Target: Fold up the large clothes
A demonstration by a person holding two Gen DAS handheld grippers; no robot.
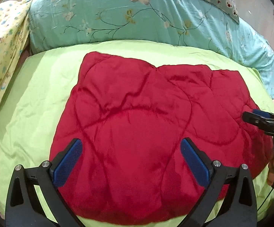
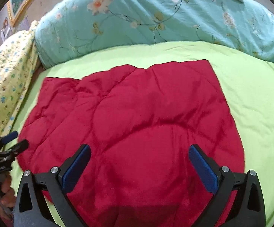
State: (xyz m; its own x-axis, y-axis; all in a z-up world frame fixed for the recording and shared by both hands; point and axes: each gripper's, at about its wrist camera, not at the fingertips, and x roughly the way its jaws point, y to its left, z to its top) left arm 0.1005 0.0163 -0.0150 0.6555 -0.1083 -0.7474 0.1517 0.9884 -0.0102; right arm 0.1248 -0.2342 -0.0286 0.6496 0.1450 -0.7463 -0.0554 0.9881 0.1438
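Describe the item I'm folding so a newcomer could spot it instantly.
Start at the lime-green sheet covering the bed, in front of the teal floral duvet. Lying in its middle is the red quilted garment. It is the only plain, deep red, padded thing; the yellow flowered cloth and the duvet are patterned.

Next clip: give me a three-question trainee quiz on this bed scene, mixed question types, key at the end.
1. True or false: the left gripper is clamped on the red quilted piece.
2. The red piece lies on: A) lime-green sheet B) bare floor C) wooden table
3. Fill in: the teal bedding behind it carries a ____ print.

Key: 1 false, both the left and the right gripper are open and empty; 2 A; 3 floral.
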